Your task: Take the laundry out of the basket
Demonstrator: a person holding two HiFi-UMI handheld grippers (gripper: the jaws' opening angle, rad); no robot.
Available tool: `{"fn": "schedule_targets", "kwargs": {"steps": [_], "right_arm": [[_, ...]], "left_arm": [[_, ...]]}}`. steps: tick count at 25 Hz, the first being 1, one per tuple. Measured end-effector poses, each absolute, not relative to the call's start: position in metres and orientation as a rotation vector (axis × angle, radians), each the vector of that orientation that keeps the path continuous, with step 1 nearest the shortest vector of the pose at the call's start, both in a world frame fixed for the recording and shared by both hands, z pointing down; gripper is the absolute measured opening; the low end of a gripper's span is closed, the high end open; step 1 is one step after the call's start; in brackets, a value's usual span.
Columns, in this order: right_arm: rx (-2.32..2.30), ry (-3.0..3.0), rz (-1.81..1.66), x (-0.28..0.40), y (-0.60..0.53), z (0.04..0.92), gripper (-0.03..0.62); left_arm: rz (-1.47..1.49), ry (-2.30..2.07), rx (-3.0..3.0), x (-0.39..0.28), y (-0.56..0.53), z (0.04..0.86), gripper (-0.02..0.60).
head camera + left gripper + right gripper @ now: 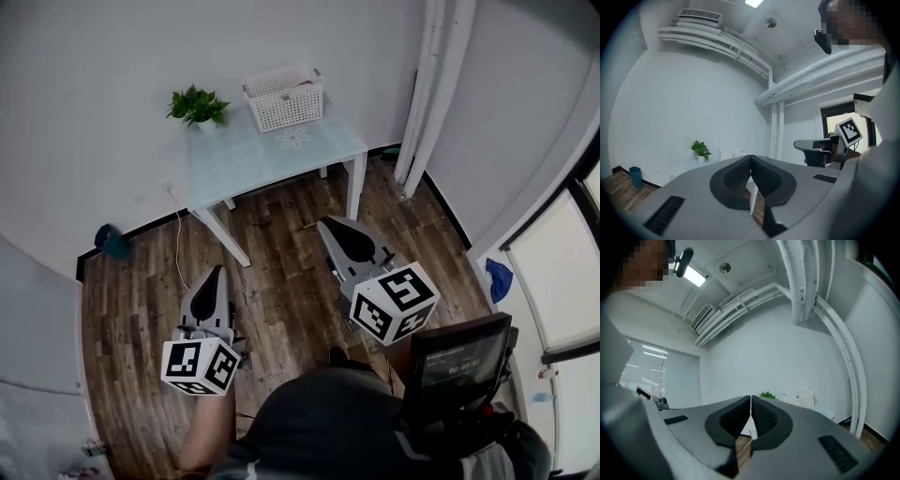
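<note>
While the basket (284,97) stood on the worktop (244,159), well apart from me, both left gripper (217,272) and right gripper (330,225) had fingers (764,418) closed, empty. Arriving shut, I judged, they might shove the basket off.

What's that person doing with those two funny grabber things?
A person holds a grabber in each hand: the left gripper and the right gripper. Both are shut with nothing in them. They point toward a table where a white laundry basket sits beside a small plant. The grippers are well short of the basket, so no laundry is being handled yet.
</note>
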State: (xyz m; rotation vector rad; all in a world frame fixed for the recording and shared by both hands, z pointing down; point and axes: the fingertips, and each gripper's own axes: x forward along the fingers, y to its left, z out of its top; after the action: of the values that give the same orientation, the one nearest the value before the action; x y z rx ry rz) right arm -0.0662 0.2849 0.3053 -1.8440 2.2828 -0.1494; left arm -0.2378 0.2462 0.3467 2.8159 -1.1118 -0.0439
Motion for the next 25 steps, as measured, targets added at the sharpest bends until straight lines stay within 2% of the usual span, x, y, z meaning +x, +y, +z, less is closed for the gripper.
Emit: {"fn": "schedule_targets", "kwargs": {"steps": [7, 15, 25], "right_arm": [[-1.778, 2.328, -0.197, 0.018, 0.221, 0.294, 0.02], [-1.799, 2.262, -0.238, 0.069, 0.187, 0.306, 0.02], [-1.844, 2.214, -0.238, 0.09, 0.142, 0.317, 0.02]], "left_arm": [[0.059, -1.13, 2.812, -0.149, 0.184, 0.331, 0.009], [0.151, -1.099, 2.835, -0.105, 0.153, 0.339, 0.009], [0.15, -1.005, 2.864, -0.076, 0.1, 0.351, 0.009]]}}
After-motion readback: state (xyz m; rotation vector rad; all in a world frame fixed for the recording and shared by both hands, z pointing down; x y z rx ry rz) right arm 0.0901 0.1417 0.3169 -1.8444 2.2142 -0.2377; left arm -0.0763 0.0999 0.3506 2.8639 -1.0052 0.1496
